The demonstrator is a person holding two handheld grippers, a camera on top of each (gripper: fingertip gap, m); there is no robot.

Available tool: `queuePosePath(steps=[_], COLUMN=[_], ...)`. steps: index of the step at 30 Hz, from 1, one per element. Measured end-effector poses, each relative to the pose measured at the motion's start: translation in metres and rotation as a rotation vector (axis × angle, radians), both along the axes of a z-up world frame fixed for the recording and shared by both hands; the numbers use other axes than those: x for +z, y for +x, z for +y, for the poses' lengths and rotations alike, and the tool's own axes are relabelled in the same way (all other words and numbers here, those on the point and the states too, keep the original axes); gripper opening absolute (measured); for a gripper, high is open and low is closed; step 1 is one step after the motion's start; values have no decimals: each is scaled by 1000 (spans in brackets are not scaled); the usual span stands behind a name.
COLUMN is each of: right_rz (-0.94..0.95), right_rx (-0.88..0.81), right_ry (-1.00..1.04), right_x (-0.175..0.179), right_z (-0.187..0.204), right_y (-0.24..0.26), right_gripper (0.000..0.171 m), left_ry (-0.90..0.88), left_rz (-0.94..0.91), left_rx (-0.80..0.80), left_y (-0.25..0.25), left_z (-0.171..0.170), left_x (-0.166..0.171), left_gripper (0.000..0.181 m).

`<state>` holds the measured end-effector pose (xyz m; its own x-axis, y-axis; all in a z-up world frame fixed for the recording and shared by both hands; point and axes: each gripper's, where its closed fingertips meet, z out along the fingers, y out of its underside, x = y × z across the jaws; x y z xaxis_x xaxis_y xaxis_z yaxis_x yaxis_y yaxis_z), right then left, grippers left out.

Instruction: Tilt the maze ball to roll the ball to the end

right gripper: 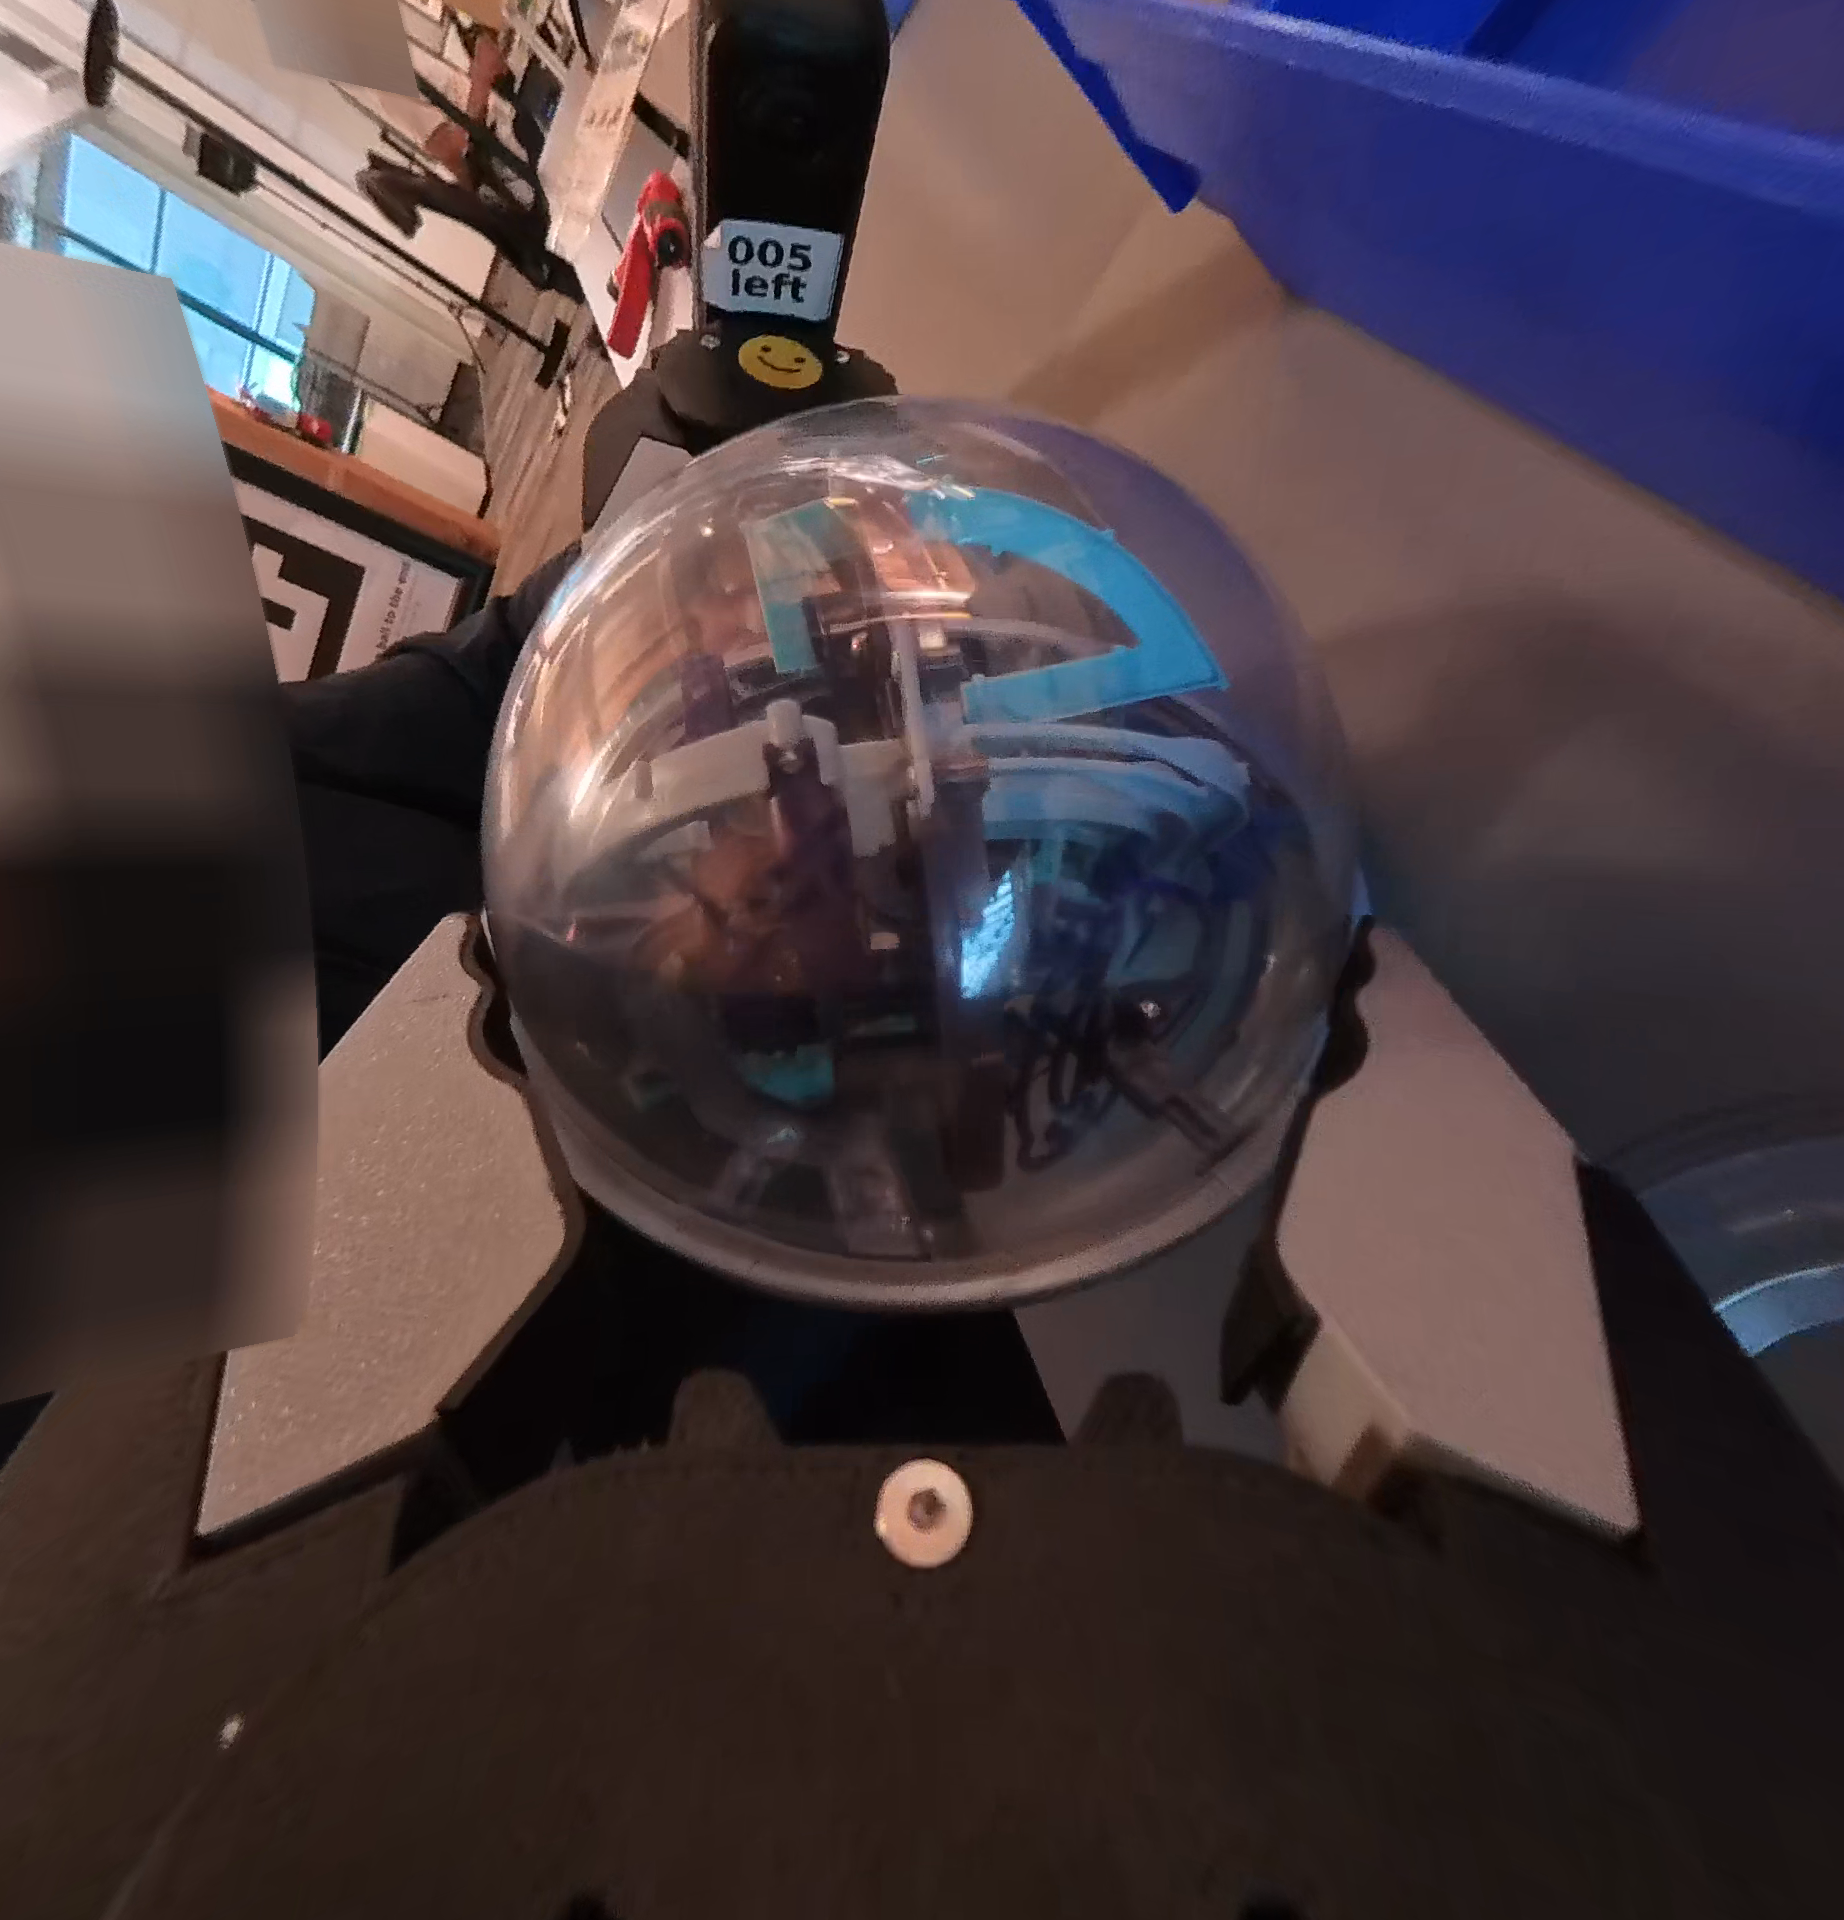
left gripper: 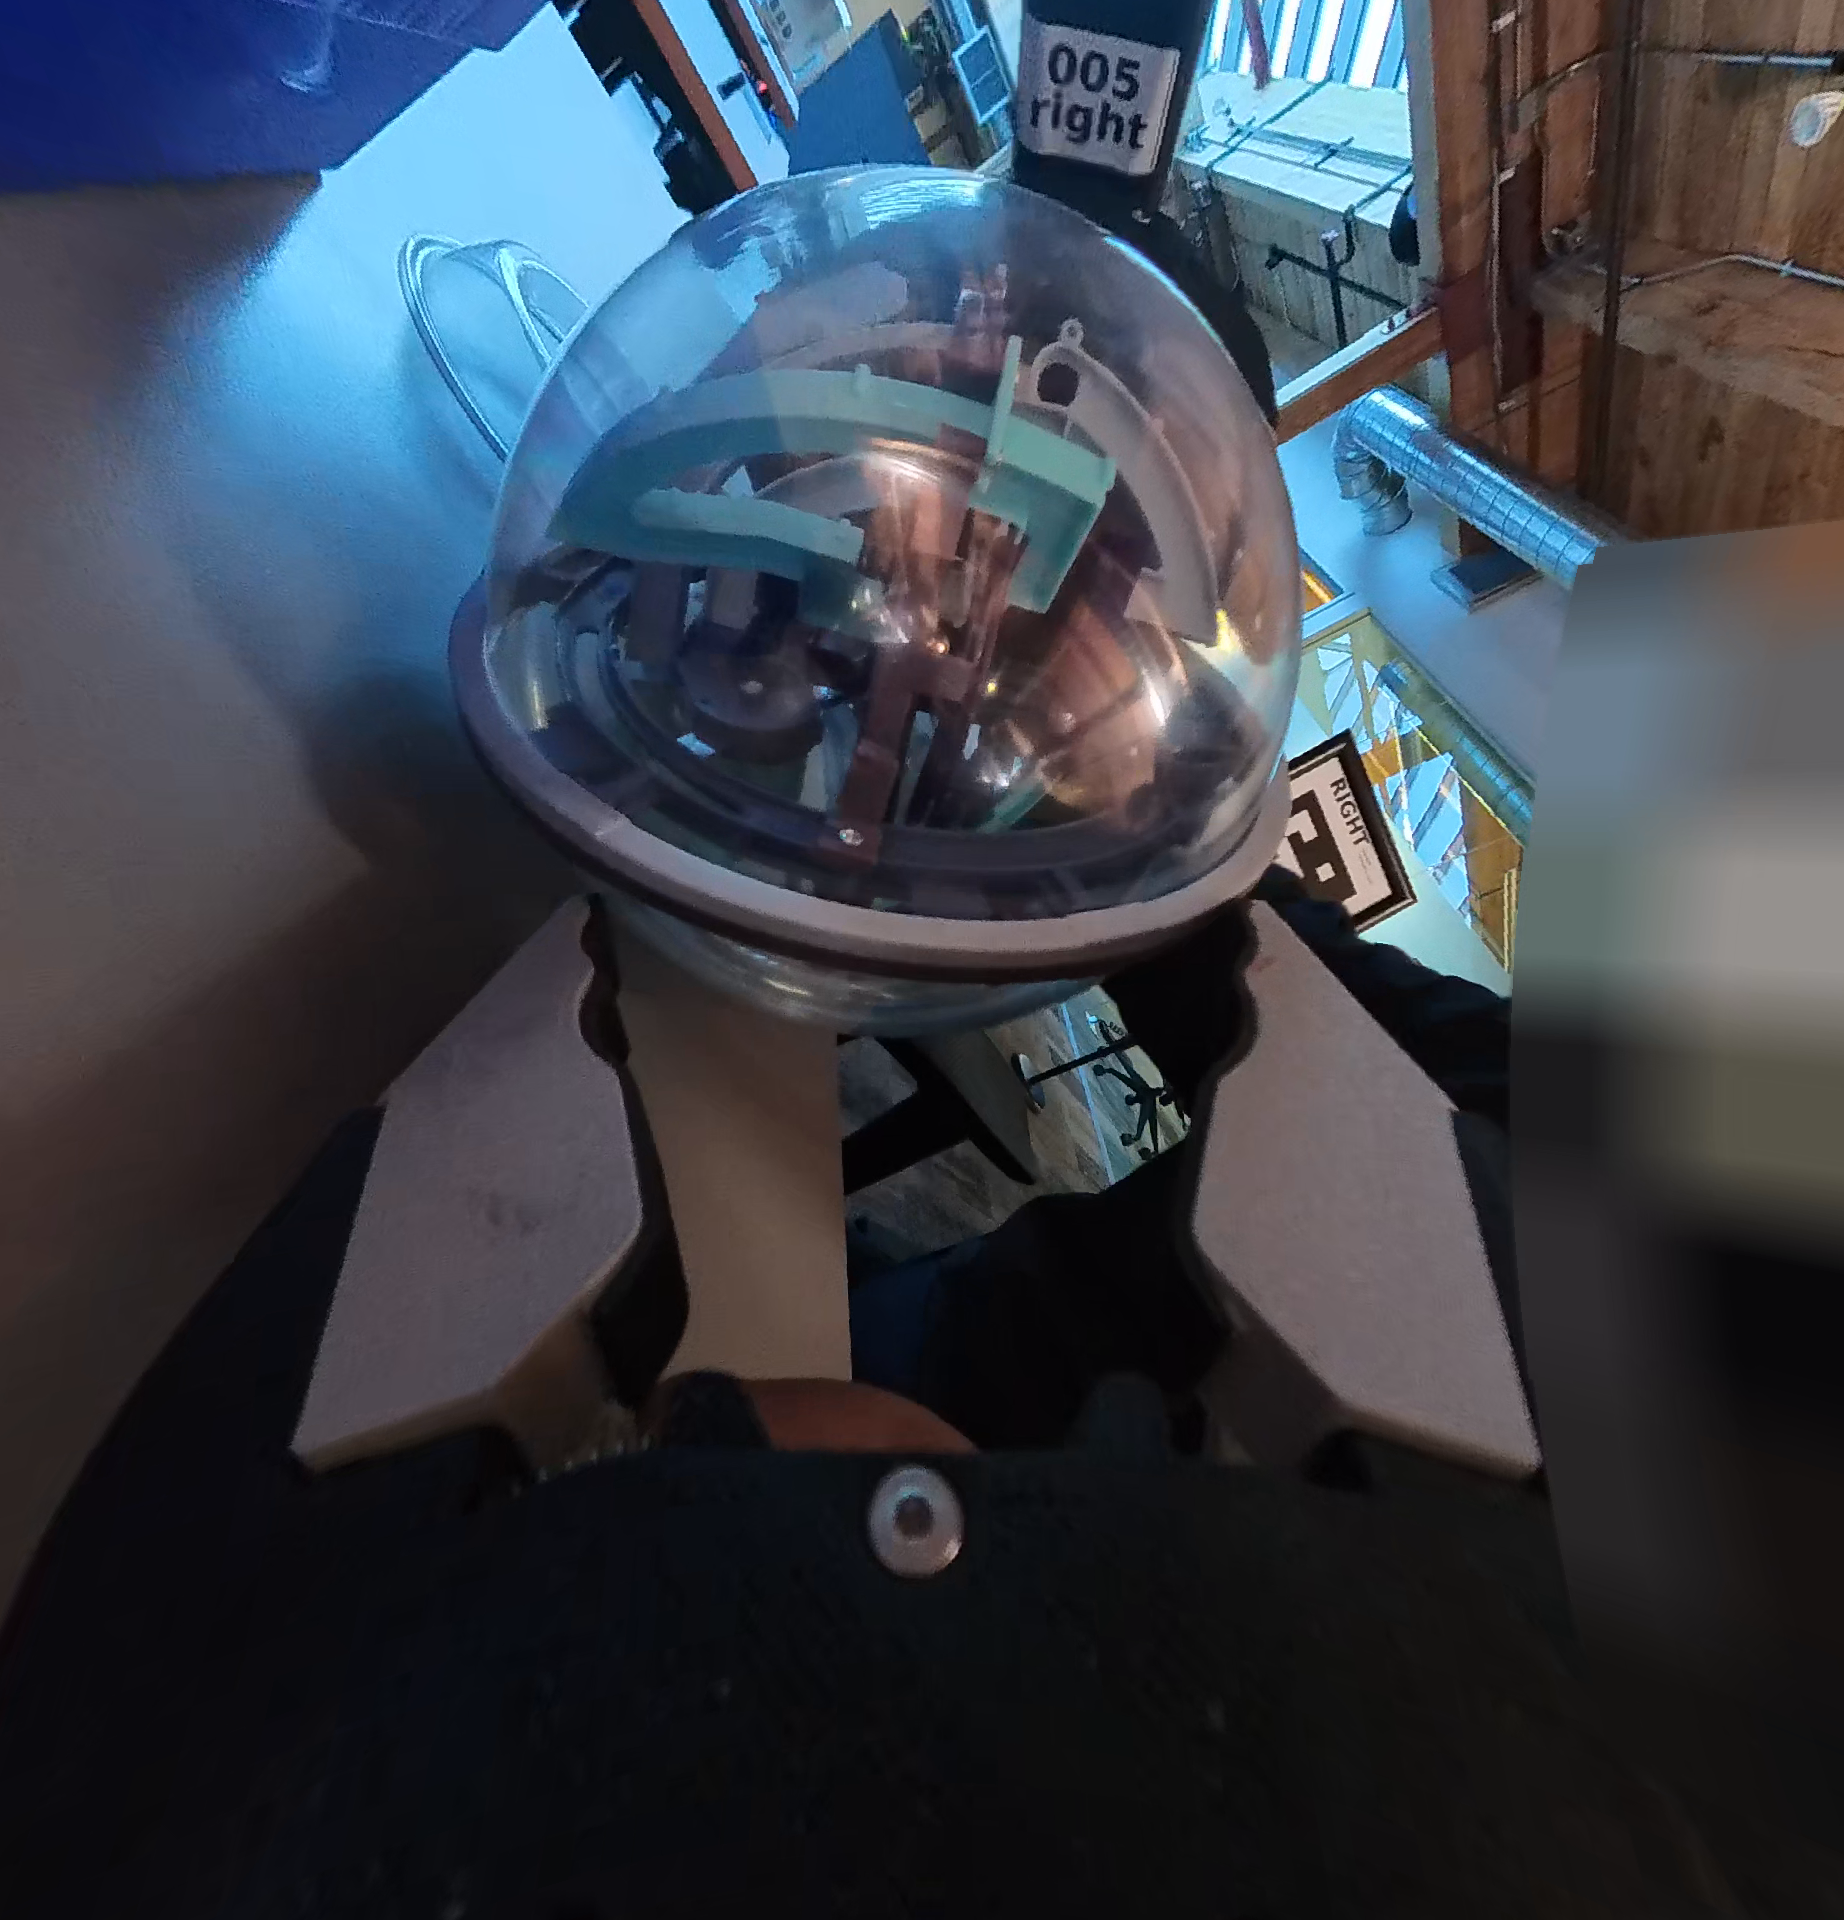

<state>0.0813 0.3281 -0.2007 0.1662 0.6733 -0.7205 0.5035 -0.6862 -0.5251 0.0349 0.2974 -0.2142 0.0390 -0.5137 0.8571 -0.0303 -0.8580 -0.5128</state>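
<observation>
- The left gripper (left gripper: 918, 935) clamps the maze ball (left gripper: 876, 582) from below, its fingers (left gripper: 502, 1174) set against the grey equator band — sphere held in the air, no worktop under it.
- The right gripper (right gripper: 918, 997) grips the same sphere from the opposite side.
- Tilting is in hand; the small ball (I cannot pick it out) next needs a slow, joint roll of both wrists.

A printed white label (left gripper: 1094, 99) is noted on a black housing (left gripper: 1131, 203) beyond the maze ball (left gripper: 876, 582). Lettering is borne by a framed black-and-white marker card (left gripper: 1349, 831). In the right wrist view, a second white label (right gripper: 770, 268), a yellow face sticker (right gripper: 778, 361) and a lettered marker sign (right gripper: 346, 603) are recorded.
</observation>
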Motion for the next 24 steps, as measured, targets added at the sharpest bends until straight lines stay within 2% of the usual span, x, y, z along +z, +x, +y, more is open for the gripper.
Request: queuePosePath(steps=[6,10,13,17,24], right_rz=[-47,-62,-32,-23,-26], right_rx=[3,-9,23,29,11], right_ry=[-16,-172,-241,-279,-268], right_x=[-3,-14,-12,-11,-11], right_z=[5,-4,-14,-20,-24], right_y=[13,30,28,19,13], right_gripper=[150,151,144,147,149], left_ry=[2,3,21,15,15], left_rz=[8,13,39,53,70], left_rx=[4,-13,-17,-35,-83], left_y=[0,3,7,11,8], left_z=[1,-1,1,0,-10], left_x=[-2,0,0,-2,-6], left_gripper=[109,108,112,119,115])
